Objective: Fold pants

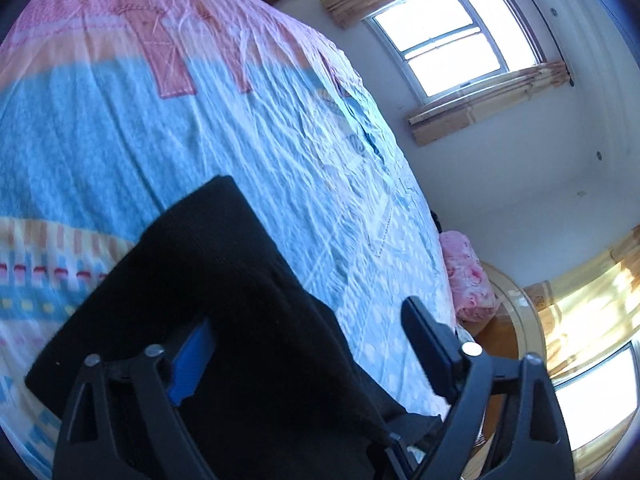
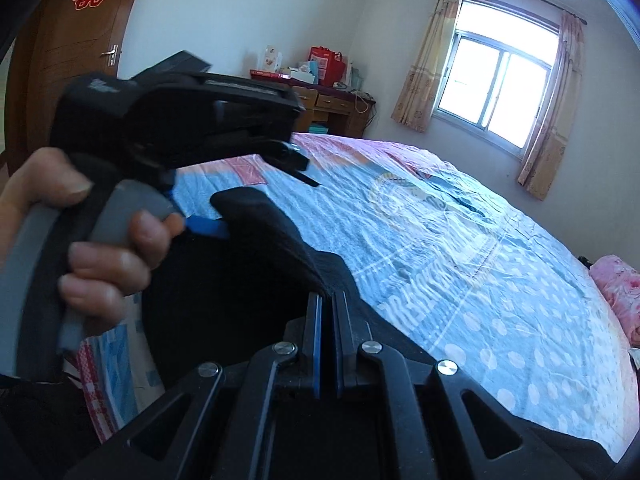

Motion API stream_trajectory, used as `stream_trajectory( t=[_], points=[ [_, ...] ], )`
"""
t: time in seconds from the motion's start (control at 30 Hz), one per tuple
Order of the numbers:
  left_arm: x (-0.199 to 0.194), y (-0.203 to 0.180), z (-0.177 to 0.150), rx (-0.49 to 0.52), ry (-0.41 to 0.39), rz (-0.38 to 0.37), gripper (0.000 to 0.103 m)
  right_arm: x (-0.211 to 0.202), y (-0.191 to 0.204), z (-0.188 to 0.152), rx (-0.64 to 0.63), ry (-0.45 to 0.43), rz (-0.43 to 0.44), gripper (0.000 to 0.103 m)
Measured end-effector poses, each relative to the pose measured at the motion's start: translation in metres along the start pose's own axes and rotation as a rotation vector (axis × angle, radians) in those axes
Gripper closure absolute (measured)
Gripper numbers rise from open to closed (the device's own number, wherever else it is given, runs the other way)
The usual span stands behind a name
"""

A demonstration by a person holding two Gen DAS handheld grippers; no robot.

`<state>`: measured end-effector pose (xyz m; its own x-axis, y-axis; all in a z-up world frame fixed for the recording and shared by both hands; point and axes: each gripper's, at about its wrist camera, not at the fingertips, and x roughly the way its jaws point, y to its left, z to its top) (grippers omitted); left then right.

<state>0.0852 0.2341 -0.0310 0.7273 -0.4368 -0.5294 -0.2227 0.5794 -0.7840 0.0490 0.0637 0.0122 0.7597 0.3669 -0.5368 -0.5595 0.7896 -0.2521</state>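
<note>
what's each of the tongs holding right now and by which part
Right tongs pinch the black pants at a raised fold of fabric. Left tongs are open, holding nothing.

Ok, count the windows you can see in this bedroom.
2. One window with pale curtains is in the wall beyond the bed. A second window shows only in the left wrist view, at lower right, partly cut off. Others may be out of view.

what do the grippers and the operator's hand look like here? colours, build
Both grippers are black plastic linkage frames with silver pivot pins and flat fingers lined with blue pads. The left gripper and right gripper look identical. In the right wrist view the left unit has a grey curved handle and trigger, held by a bare hand; no sleeve is visible.
</note>
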Motion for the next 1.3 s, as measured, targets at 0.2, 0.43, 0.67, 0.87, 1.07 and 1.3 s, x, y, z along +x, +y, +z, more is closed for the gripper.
stream_trajectory(
  t=[0.2, 0.43, 0.67, 0.87, 1.07, 1.3],
  points=[
    [0.015, 0.006, -0.007, 0.029, 0.023, -0.052, 0.089, 0.006, 0.005, -0.005, 0.049, 0.017, 0.021, 0.098],
    [0.005, 0.004, -0.001, 0.081, 0.009, -0.024, 0.092, -0.017, -0.026, -0.013, 0.282, -0.050, 0.036, 0.098],
    [-0.028, -0.006, 0.008, 0.129, -0.039, -0.050, 0.092, -0.117, -0.146, -0.066, 0.726, -0.185, -0.230, 0.022],
    [-0.033, 0.008, 0.010, 0.096, -0.035, -0.042, 0.093, -0.200, -0.295, -0.150, 1.043, -0.076, -0.508, 0.022],
    [-0.036, 0.011, 0.006, 0.105, -0.051, -0.017, 0.093, -0.197, -0.431, -0.229, 1.308, 0.252, -0.588, 0.028],
    [-0.035, 0.007, 0.007, 0.126, -0.058, 0.018, 0.093, -0.149, -0.492, -0.278, 1.498, 0.520, -0.650, 0.037]
  ],
)
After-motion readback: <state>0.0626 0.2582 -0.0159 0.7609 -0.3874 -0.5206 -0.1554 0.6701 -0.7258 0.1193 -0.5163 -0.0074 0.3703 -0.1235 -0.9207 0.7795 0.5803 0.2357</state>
